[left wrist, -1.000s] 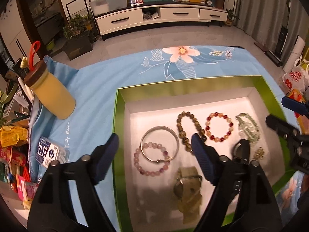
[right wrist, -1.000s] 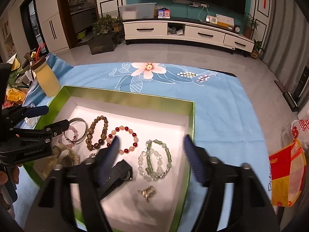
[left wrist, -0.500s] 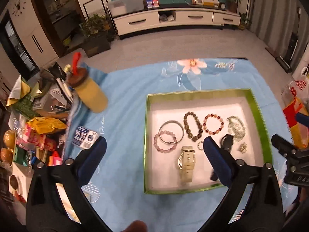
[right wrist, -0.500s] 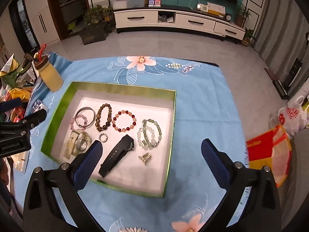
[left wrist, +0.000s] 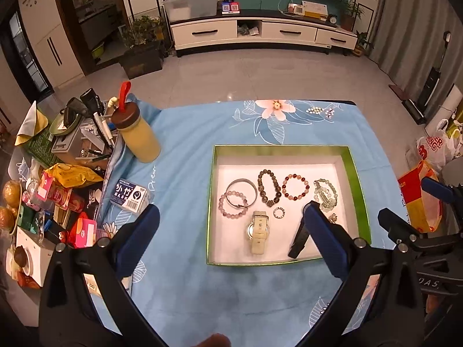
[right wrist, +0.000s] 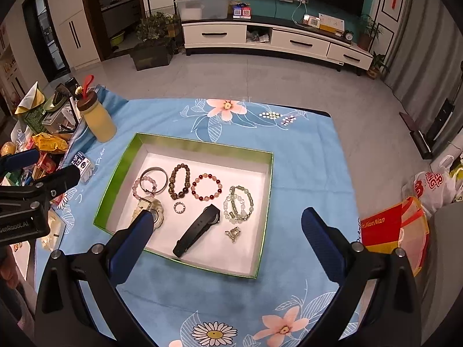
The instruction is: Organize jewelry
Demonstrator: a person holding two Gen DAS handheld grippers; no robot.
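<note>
A green-rimmed tray [left wrist: 355,173] [right wrist: 264,225] with a white floor holds the jewelry: a silver bangle [left wrist: 241,192], a pink bead bracelet [left wrist: 231,209], a dark bead bracelet [left wrist: 269,186], a red bead bracelet [left wrist: 295,186], a pale green bracelet [left wrist: 325,193], a small ring [left wrist: 279,212], a white watch [left wrist: 259,235], a black watch [right wrist: 198,230] and a small charm [right wrist: 233,234]. My left gripper [left wrist: 230,225] is open and empty, high above the tray's near left. My right gripper [right wrist: 227,225] is open and empty, high above the tray's near edge.
The tray sits on a blue flowered cloth [left wrist: 185,150]. A yellow bottle [left wrist: 139,134] with a red loop stands at the cloth's left edge beside a small card box [left wrist: 131,196]. Cluttered snacks and tools [left wrist: 55,173] lie further left. Bags [right wrist: 405,225] are on the right.
Both grippers have risen and drawn back from the tray, so the whole tray and cloth now show. Both jaws have opened wider. The jewelry has not moved.
</note>
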